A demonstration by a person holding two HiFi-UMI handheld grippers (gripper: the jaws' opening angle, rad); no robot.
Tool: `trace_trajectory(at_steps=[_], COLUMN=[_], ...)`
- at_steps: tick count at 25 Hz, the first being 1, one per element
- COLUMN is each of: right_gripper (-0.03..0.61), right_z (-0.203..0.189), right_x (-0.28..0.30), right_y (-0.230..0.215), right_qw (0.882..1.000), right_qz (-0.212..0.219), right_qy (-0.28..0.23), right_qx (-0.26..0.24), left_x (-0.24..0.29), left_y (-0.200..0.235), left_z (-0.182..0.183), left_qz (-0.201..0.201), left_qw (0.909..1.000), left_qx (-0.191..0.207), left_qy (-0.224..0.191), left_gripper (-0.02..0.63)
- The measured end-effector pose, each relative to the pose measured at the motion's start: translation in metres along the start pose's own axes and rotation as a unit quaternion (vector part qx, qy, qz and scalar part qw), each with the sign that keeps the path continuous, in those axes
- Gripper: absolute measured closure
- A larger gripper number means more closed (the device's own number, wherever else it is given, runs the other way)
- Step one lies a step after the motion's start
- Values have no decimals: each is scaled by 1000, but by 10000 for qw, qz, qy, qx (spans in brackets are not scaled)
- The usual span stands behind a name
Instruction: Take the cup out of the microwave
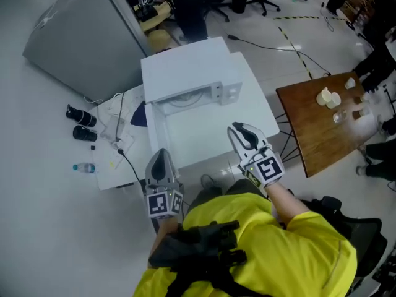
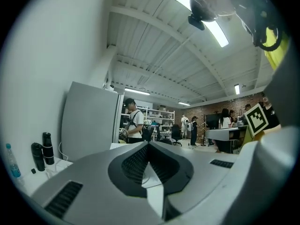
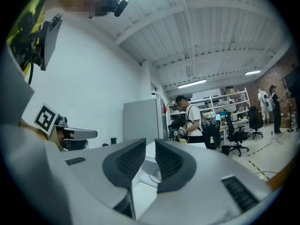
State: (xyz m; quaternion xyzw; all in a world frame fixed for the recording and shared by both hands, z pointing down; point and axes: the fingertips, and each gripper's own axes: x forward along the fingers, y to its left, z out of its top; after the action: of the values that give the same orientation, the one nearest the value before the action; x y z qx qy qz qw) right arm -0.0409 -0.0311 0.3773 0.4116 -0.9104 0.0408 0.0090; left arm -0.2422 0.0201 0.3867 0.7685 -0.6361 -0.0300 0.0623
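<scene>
A white microwave (image 1: pixel 189 70) stands on a white table (image 1: pixel 216 135) in front of me; its front faces me, and a pale curved part shows in its opening (image 1: pixel 185 99). No cup shows inside it from here. My left gripper (image 1: pixel 162 154) hovers at the table's near left edge, its jaws shut with nothing in them (image 2: pixel 149 146). My right gripper (image 1: pixel 240 130) is over the table's near right part and points toward the microwave. Its jaws stand a narrow gap apart with nothing between them (image 3: pixel 150 146).
A brown wooden table (image 1: pixel 315 135) with several small cups (image 1: pixel 328 98) stands at the right. A grey cabinet (image 1: pixel 86 36) stands at the back left. Two black bottles (image 1: pixel 80 124), a water bottle (image 1: pixel 83 167) and cables (image 1: pixel 120 144) lie at the left. A person (image 1: pixel 185 5) stands behind the microwave.
</scene>
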Motion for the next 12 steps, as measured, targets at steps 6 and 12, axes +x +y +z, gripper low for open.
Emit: trace_trajectory(at_steps=[6, 12], right_gripper=[512, 394], right_z=[-15, -91], right_x=[49, 106], right_y=[-8, -21], right_qw=[9998, 9974], right_qz=[140, 522], right_qy=[42, 483], right_qx=[112, 103], left_x=[44, 88], left_y=[11, 13], left_z=[-15, -52], left_qz=[-150, -2], left_qw=[9996, 9985], left_qx=[1, -321], left_qy=[241, 441], left_gripper=[621, 621])
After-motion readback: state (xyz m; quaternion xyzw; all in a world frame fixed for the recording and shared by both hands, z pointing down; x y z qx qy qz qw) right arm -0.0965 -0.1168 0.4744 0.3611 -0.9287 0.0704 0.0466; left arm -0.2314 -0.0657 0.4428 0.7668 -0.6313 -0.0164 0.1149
